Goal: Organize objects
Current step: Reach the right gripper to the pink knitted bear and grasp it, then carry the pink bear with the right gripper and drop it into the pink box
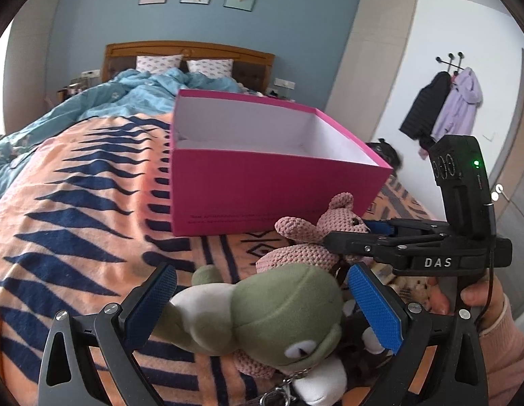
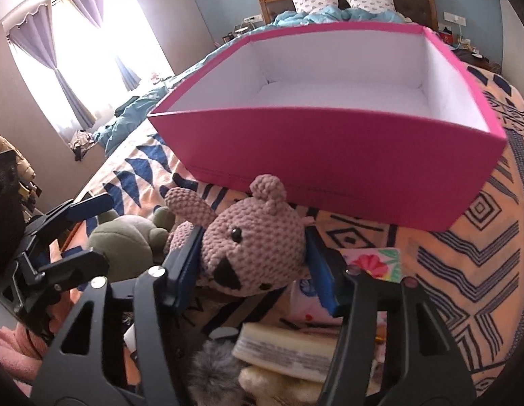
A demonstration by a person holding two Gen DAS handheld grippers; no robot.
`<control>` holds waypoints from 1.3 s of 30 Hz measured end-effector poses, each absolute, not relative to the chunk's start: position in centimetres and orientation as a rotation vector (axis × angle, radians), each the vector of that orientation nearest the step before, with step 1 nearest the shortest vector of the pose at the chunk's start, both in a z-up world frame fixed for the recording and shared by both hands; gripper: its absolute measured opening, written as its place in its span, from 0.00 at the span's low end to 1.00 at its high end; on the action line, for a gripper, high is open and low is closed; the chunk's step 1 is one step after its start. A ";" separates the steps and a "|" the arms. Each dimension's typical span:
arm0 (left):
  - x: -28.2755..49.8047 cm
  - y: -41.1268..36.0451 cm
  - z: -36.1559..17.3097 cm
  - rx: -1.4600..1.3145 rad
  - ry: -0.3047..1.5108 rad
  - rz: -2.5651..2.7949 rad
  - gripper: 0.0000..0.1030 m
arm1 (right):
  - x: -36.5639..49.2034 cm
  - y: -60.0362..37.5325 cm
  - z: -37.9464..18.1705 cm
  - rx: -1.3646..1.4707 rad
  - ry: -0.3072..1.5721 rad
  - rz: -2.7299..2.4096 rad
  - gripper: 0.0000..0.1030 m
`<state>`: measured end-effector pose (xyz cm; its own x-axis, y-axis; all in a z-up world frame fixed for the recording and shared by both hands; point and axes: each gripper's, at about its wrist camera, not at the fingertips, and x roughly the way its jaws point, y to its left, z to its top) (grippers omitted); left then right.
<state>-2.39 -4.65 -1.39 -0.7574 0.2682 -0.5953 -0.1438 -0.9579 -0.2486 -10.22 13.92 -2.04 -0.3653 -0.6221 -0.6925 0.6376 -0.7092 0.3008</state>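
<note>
Bed (image 1: 75,203), covered by an orange blanket with dark blue triangle and line patterns; blue duvet and two patterned pillows toward the wooden headboard.

Pink box (image 1: 272,193), open-topped, white inside, nothing visible in it; stands on the blanket just behind the toys, toward the headboard.

Green plush frog (image 1: 272,314), white belly, lies on the blanket near the foot edge of the bed, metal clasp at its lower end. Left gripper (image 1: 262,308) straddles it: fingers apart, blue pads on either side of the body, not pressed in.

Pink crocheted bear (image 2: 251,247), black eye and black nose, sits between the frog and the box, touching the frog. Right gripper (image 2: 255,267): fingers clamped against both sides of the bear's head.

Further soft items under the right gripper at the foot edge: a grey furry piece (image 2: 211,375), a cream-coloured object (image 2: 285,348) and a floral-printed card (image 2: 377,264), partly hidden.

Person's hand in a pink sleeve (image 1: 492,311) holds the right gripper's handle.
</note>
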 end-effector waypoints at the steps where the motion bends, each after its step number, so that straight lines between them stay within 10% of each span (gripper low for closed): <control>1: -2.5 -4.5 -1.2 -0.965 -0.265 2.726 1.00 | -9.9 14.3 -1.6 1.045 0.025 -2.117 0.58; 16: -3.1 -0.8 2.2 -0.872 -0.134 2.596 0.98 | -8.7 17.8 6.6 0.821 -0.090 -2.263 0.58; 28: -5.8 -2.0 5.8 -0.849 -0.170 2.679 0.56 | -9.5 16.9 10.6 0.700 -0.142 -2.246 0.58; 39: -12.4 -4.0 8.9 -0.858 -0.051 2.830 0.54 | -15.6 14.3 12.9 0.660 -0.223 -2.260 0.58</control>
